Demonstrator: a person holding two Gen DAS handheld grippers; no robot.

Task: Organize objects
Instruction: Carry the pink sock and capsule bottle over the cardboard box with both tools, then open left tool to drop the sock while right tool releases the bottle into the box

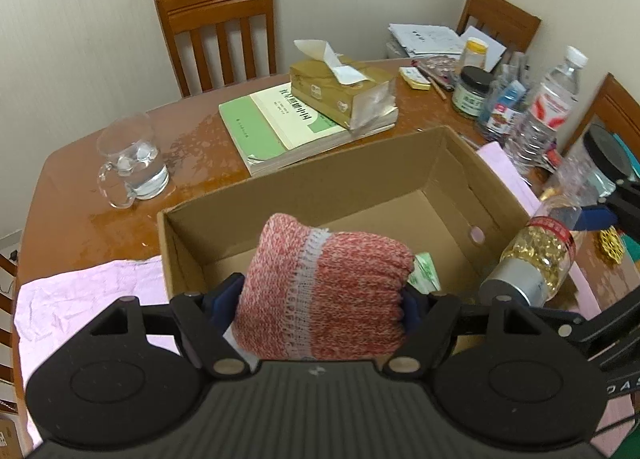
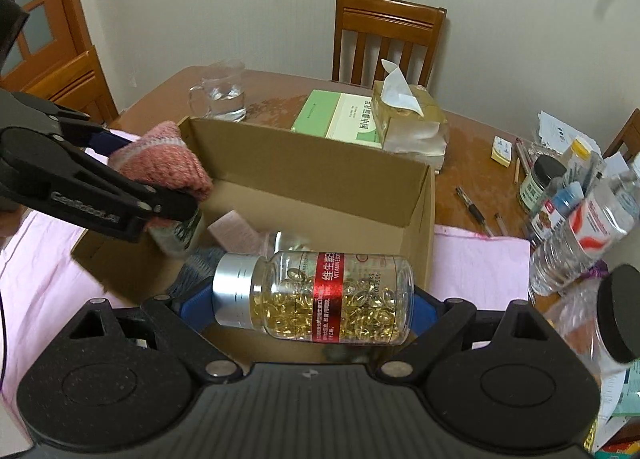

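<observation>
Left gripper (image 1: 322,301) has its jaws pinching a rolled pink knit sock (image 1: 324,287) over the near edge of the cardboard box (image 1: 340,179), while the right gripper (image 2: 310,301) jaws clamp a capsule bottle (image 2: 316,297) sideways above the box.

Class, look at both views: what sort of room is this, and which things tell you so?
Probably a home dining room: a wooden table with matching wooden chairs, household clutter like a tissue box, and a glass mug.

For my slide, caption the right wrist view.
Right gripper holds a capsule bottle sideways over the cardboard box; left gripper carries a knitted bundle.
</observation>
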